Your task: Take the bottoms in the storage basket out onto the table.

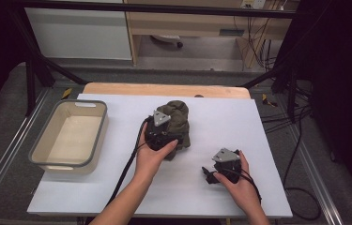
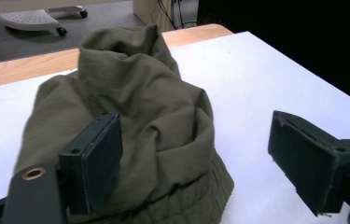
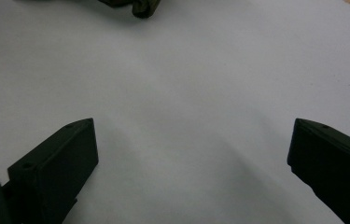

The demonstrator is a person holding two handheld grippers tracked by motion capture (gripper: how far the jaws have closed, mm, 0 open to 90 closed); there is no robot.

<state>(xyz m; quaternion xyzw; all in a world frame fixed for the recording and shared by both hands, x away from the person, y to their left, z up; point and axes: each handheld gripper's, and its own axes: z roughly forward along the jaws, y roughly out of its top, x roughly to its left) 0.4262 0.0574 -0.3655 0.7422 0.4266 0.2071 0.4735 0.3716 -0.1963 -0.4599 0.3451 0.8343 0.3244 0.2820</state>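
A crumpled olive-green cloth (image 1: 177, 117) lies heaped near the middle of the white board (image 1: 225, 117). My left gripper (image 1: 165, 125) is at the near side of the heap, held from behind by the person's left hand. In the left gripper view its jaws stand wide apart around the front of the cloth (image 2: 140, 93); the left pad (image 2: 100, 161) is close against the fabric and the right pad (image 2: 303, 161) is clear of it, so the left gripper (image 2: 196, 135) is open. My right gripper (image 1: 209, 172) rests low on the board at the right, open (image 3: 191, 135) over bare white surface.
A cream tub with a grey rim (image 1: 99, 136) stands at the board's left edge, nothing in it. A strip of wooden tabletop (image 1: 164, 89) shows behind the board. Cables trail off the right side. A corner of the cloth (image 3: 140, 7) shows far ahead of the right jaws.
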